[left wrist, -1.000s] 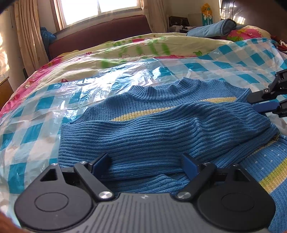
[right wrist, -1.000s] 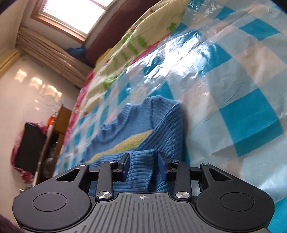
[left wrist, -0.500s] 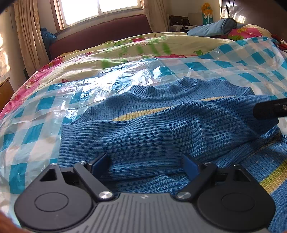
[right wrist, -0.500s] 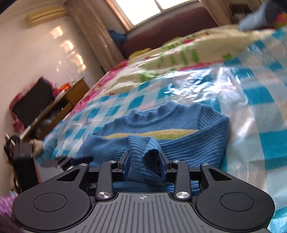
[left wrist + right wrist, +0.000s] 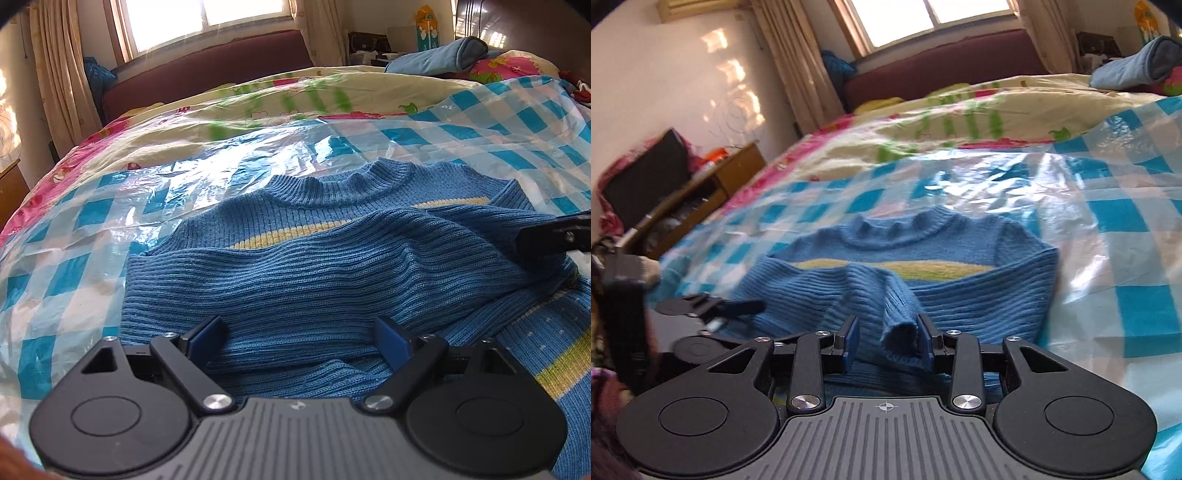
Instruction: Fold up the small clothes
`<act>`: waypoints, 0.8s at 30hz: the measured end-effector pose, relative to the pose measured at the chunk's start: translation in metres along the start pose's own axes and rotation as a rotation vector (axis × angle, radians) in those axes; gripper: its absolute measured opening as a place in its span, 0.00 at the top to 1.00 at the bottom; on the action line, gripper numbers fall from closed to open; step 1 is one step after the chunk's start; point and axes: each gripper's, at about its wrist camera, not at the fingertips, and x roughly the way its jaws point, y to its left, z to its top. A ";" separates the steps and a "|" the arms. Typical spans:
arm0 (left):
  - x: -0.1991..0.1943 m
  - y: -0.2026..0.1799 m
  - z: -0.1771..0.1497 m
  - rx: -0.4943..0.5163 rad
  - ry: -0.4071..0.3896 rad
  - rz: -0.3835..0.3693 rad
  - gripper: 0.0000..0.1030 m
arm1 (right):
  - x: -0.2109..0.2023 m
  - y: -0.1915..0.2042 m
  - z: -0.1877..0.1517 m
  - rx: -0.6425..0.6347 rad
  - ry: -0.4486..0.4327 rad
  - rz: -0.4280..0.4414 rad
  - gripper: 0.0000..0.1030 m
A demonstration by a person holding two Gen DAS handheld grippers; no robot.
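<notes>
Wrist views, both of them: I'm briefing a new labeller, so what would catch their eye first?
The blue ribbed sweater with its yellow stripe, lying mid-bed on a shiny blue-checked plastic sheet. Its sleeve cuff sits between the right gripper's parted jaws, folded across the body. The left gripper is wide open over the sweater's near edge.

One blue sweater [image 5: 332, 266] lies on the checkered sheet [image 5: 85, 236]; two grippers beside it; perhaps one rolled blanket [image 5: 439, 55] beyond.

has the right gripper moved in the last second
Yes. In its own view the window now sits level at the top; the right gripper has swung round over the sweater, jaws now parted round the cuff.
</notes>
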 end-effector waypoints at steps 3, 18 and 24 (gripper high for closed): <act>-0.001 0.001 0.000 -0.001 -0.005 -0.004 0.09 | 0.005 -0.019 0.008 0.090 0.010 -0.039 0.96; -0.029 0.050 -0.004 -0.128 -0.041 0.007 0.10 | -0.005 -0.032 0.030 0.134 -0.028 -0.208 0.87; -0.003 0.074 -0.010 -0.202 0.070 0.052 0.08 | 0.020 -0.004 0.022 0.051 0.078 -0.151 0.84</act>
